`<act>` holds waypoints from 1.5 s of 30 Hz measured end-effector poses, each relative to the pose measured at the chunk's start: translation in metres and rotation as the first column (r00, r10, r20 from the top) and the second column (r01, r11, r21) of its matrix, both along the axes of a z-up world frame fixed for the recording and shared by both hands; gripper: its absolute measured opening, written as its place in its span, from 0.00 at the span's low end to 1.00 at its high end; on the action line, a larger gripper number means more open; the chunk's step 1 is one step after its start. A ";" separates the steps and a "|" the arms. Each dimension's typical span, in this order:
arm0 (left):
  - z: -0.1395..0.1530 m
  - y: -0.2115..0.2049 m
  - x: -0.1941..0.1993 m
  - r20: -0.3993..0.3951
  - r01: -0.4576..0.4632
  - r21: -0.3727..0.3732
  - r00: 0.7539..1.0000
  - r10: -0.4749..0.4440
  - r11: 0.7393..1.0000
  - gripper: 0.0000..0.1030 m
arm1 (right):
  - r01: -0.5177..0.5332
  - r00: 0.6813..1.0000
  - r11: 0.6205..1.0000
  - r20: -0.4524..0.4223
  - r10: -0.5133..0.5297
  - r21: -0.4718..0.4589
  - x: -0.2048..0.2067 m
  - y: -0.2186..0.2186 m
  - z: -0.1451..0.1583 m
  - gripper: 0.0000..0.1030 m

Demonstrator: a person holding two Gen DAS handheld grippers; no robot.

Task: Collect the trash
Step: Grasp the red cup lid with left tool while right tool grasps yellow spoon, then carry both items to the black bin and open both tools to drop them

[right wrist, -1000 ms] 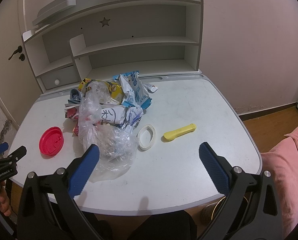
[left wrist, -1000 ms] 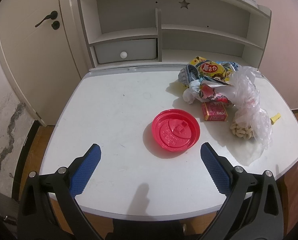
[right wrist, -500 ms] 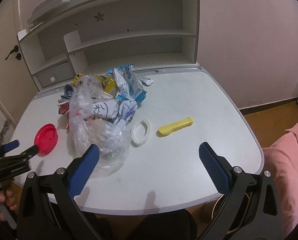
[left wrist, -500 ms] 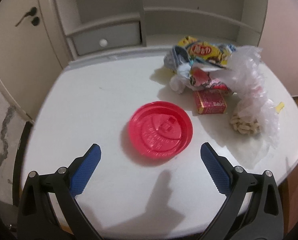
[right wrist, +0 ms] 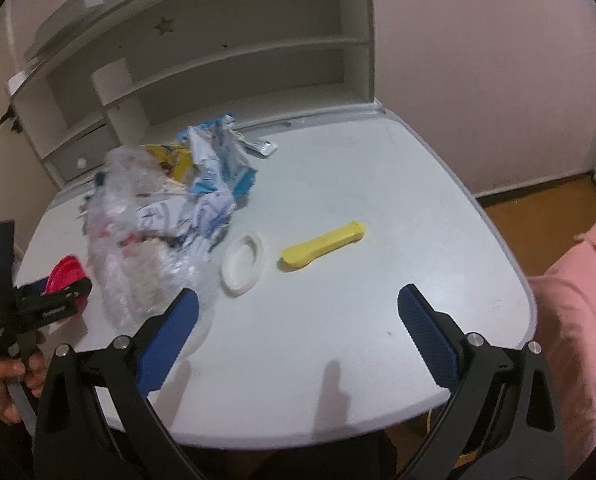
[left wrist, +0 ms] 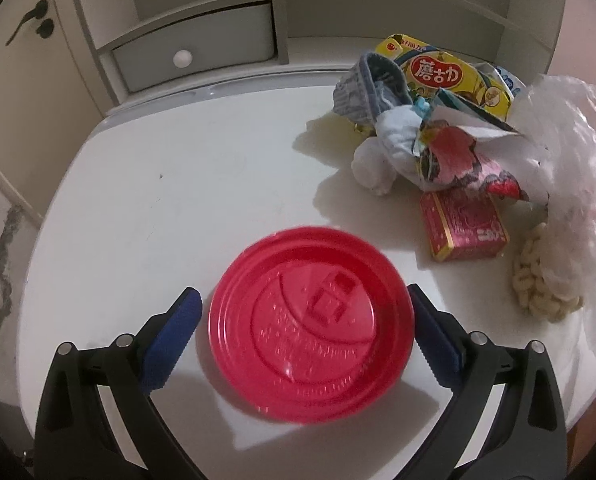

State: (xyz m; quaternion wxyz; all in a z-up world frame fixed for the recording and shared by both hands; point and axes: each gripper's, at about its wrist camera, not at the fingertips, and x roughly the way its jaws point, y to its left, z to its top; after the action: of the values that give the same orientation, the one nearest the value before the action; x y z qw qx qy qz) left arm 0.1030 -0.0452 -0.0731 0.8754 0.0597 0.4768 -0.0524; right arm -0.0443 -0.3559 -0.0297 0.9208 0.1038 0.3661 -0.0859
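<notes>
On the white desk (left wrist: 145,184), at its near left corner, the left gripper (left wrist: 304,334) stands spread wide with the red lid (left wrist: 312,324) between its blue fingers (left wrist: 169,330). The left pad sits just beside the lid's rim with a thin gap; the right pad looks to be at the rim, though whether it touches cannot be told. Nothing is clamped. The lid lies flat on the desk, round, translucent red, with raised rings and a small square tab moulded off centre. In the right wrist view a hand (right wrist: 1,384) holds this gripper's handle at the left edge, and only a slice of the lid shows behind its black frame.

Right of the lid lies a small red box (left wrist: 464,226), and beyond it a heap of trash: a yellow snack packet (left wrist: 438,74), crumpled white and pink wrappers (left wrist: 450,156), and a clear plastic bag (left wrist: 578,184) with pale puffed snacks (left wrist: 538,280) at its near end.

The right gripper (right wrist: 298,326) hangs above the near middle of the desk, jaws wide apart and empty, touching nothing. Beyond it lie a white ring-shaped lid (right wrist: 243,262) and, to its right, a yellow spoon (right wrist: 324,240), the two apart. A pink cushion (right wrist: 578,320) fills the right edge.
</notes>
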 end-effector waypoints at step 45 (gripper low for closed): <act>0.028 -0.383 -0.203 0.101 0.815 -0.202 0.569 -0.816 0.544 0.76 | 0.568 0.823 0.807 -0.115 -0.556 0.165 -0.211 -0.236 -0.063 0.16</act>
State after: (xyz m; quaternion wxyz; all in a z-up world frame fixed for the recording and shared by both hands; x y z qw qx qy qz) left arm -0.1002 -0.4280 -0.0448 0.7503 0.1741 0.3875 -0.5066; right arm -0.2552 -0.5917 -0.0927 0.8281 0.2928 0.3535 -0.3218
